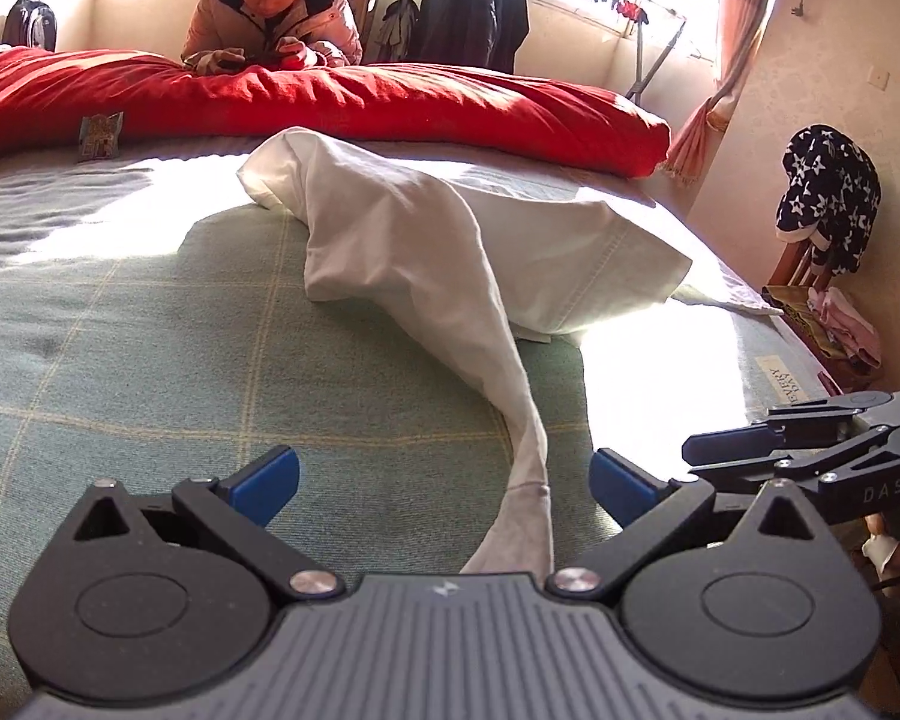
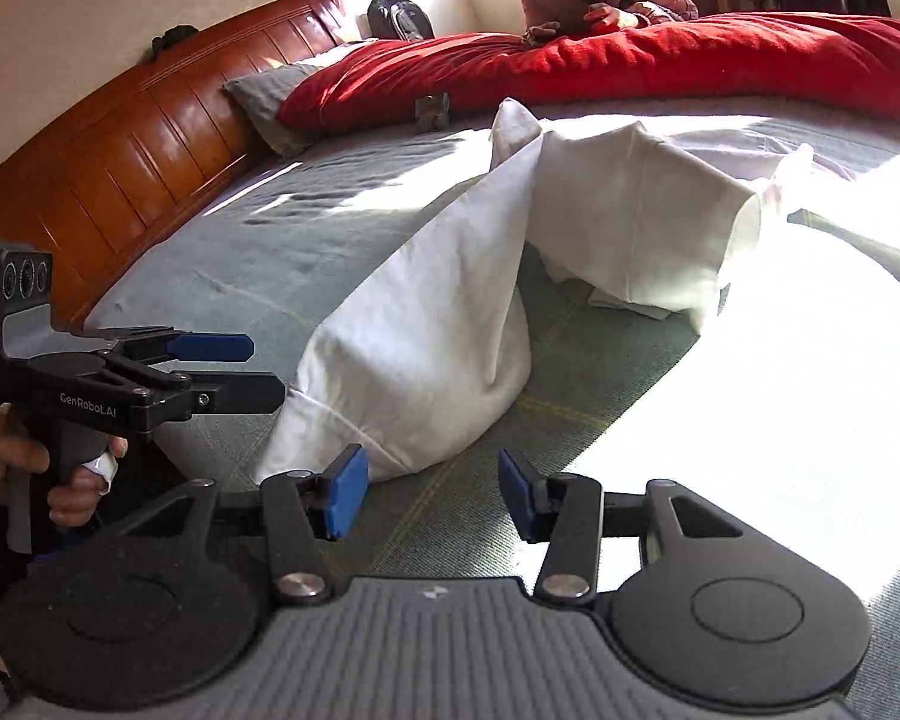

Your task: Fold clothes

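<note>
The right gripper (image 2: 432, 495), jaws apart and holding nothing, hovers beside the left gripper (image 1: 444, 480), also spread, a twisted corner running between its pads unpinched, over the white garment (image 2: 450, 276) heaped on the green bedspread (image 2: 330, 252): light, limp cotton, probably best pinched at a hem corner.
</note>
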`<state>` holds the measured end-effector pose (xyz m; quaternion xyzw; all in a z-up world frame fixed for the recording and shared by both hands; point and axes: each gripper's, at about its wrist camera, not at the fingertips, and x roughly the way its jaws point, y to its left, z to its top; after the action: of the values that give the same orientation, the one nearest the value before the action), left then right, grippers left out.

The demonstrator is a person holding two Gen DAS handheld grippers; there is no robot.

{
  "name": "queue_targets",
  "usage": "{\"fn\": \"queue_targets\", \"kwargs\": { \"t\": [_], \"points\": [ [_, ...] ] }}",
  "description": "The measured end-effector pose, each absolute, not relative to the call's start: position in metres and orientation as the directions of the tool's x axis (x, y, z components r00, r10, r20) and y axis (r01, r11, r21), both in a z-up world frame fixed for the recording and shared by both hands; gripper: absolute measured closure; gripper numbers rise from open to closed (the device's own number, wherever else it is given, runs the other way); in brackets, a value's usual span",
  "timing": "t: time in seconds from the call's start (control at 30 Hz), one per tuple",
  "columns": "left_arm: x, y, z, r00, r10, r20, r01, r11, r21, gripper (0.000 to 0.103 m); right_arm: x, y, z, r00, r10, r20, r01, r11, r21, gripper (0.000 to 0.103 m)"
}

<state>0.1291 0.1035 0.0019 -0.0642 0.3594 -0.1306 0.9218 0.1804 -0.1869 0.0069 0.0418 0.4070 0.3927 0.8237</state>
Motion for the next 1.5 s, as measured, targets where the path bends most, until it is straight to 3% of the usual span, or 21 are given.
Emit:
{"fn": "queue_targets", "kwargs": {
  "t": [0.17, 0.27, 0.33, 0.4, 0.57, 0.63, 0.7, 0.87, 1.13, 1.5],
  "points": [
    [0.134, 0.063, 0.005, 0.730, -0.280, -0.624, 0.288, 0.953, -0.090, 0.006, 0.177, -0.216, -0.007, 0.393, 0.682, -0.616, -0.541, 0.714, 0.445, 0.048],
    [0.146, 0.047, -0.009, 0.719, -0.235, -0.654, 0.295, 0.955, -0.019, 0.023, 0.175, -0.223, -0.015, 0.395, 0.676, -0.622, -0.526, 0.722, 0.450, 0.048],
    [0.156, 0.047, -0.020, 0.690, -0.240, -0.683, 0.280, 0.958, -0.054, 0.046, 0.175, -0.222, -0.018, 0.392, 0.673, -0.627, -0.523, 0.724, 0.450, 0.048],
    [0.164, 0.048, -0.025, 0.679, -0.245, -0.692, 0.264, 0.961, -0.081, 0.062, 0.175, -0.221, -0.020, 0.389, 0.672, -0.630, -0.524, 0.724, 0.448, 0.048],
    [0.183, 0.045, -0.030, 0.679, -0.214, -0.703, 0.238, 0.969, -0.065, 0.069, 0.178, -0.221, -0.027, 0.381, 0.676, -0.631, -0.521, 0.720, 0.458, 0.045],
    [0.188, 0.043, -0.031, 0.666, -0.189, -0.722, 0.226, 0.973, -0.045, 0.078, 0.180, -0.222, -0.029, 0.382, 0.677, -0.630, -0.517, 0.721, 0.461, 0.045],
    [0.189, 0.044, -0.031, 0.663, -0.169, -0.729, 0.219, 0.975, -0.027, 0.096, 0.183, -0.223, -0.030, 0.386, 0.675, -0.628, -0.510, 0.724, 0.464, 0.045],
    [0.183, 0.064, -0.024, 0.689, -0.102, -0.717, 0.174, 0.984, 0.027, 0.098, 0.189, -0.228, -0.030, 0.401, 0.664, -0.631, -0.493, 0.737, 0.461, 0.045],
    [0.183, 0.151, 0.001, 0.733, 0.104, -0.672, -0.015, 0.990, 0.137, 0.100, 0.201, -0.223, -0.028, 0.426, 0.647, -0.632, -0.472, 0.755, 0.455, 0.045],
    [0.204, 0.296, 0.019, 0.690, 0.315, -0.652, -0.309, 0.942, 0.129, 0.100, 0.216, -0.203, -0.024, 0.427, 0.630, -0.648, -0.475, 0.767, 0.433, 0.045]
  ]
}}
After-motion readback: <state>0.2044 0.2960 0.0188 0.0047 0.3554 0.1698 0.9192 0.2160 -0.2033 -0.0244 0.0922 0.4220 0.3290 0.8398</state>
